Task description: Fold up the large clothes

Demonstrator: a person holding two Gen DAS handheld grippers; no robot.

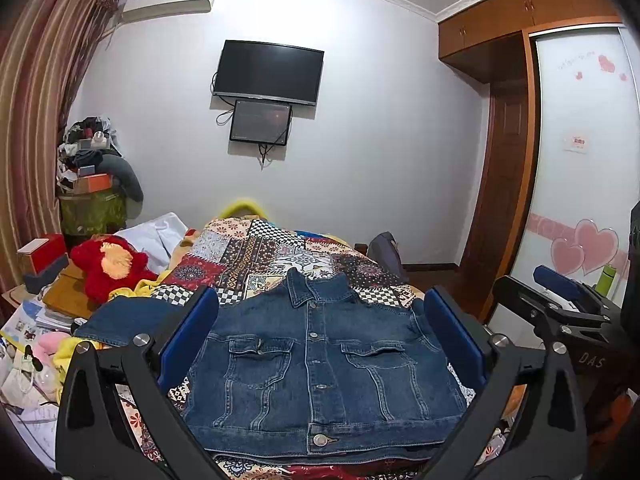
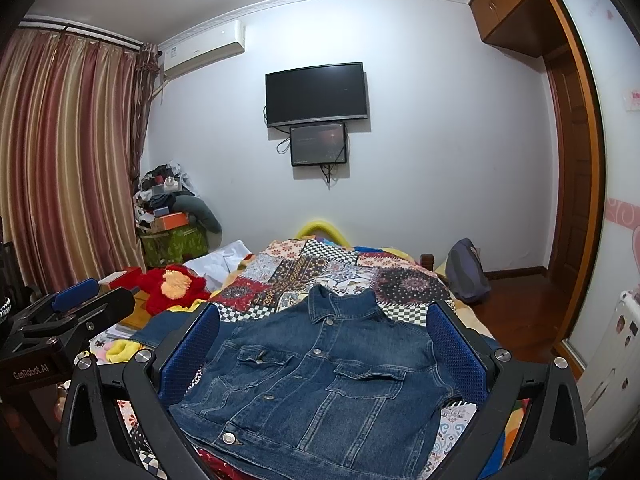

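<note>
Bed: covered by a patchwork quilt, it carries the jacket near its close end.
Denim jacket: lies front up and buttoned, collar toward the far wall, 1 sleeve spread out to the left.
Left gripper: its 2 blue-padded fingers spread wide above the jacket, holding nothing.
Right gripper: likewise wide apart over the jacket, nothing pinched.
Writing: "DAS" on the right gripper's body in the left wrist view; "GenRobot.AI" on the left gripper's body in the right wrist view.
</note>
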